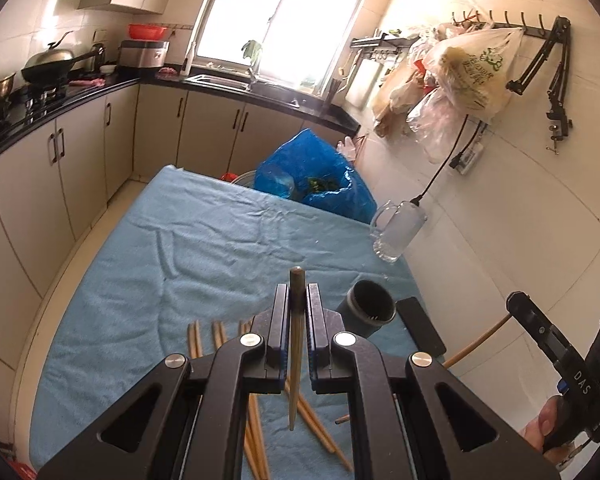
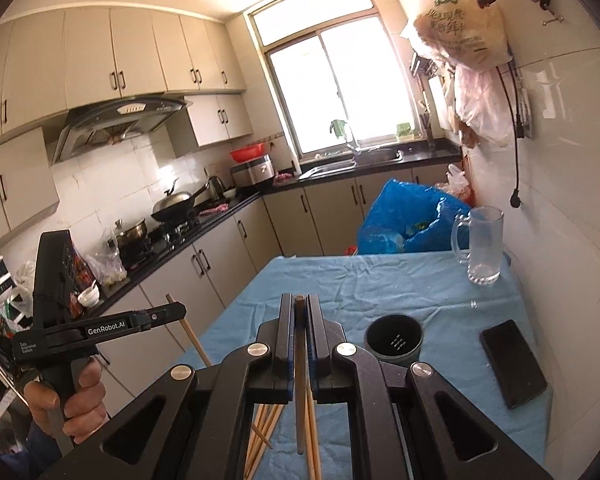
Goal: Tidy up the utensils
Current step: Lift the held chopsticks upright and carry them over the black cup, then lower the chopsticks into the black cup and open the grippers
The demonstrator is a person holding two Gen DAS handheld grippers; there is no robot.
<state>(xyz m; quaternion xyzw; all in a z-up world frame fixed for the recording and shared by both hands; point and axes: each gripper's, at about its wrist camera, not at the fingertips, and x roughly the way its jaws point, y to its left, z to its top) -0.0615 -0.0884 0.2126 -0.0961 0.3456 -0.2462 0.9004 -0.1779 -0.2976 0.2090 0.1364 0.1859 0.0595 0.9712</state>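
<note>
- My left gripper [image 1: 297, 300] is clamping one chopstick [image 1: 296, 344] between closed jaws, raised above the blue cloth [image 1: 160, 260].
- My right gripper [image 2: 299, 312] is pinching a second chopstick [image 2: 300, 380] likewise.
- Loose chopsticks [image 1: 256, 432] are lying on the cloth, left of the dark holder cup [image 2: 395, 342].
- The phone [image 2: 514, 362] is lying right of the cup.

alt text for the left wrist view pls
The left tongs grip one wooden chopstick upright above a blue cloth-covered table. More chopsticks lie below; a dark cylindrical holder, black phone and glass mug sit to the right.
</note>
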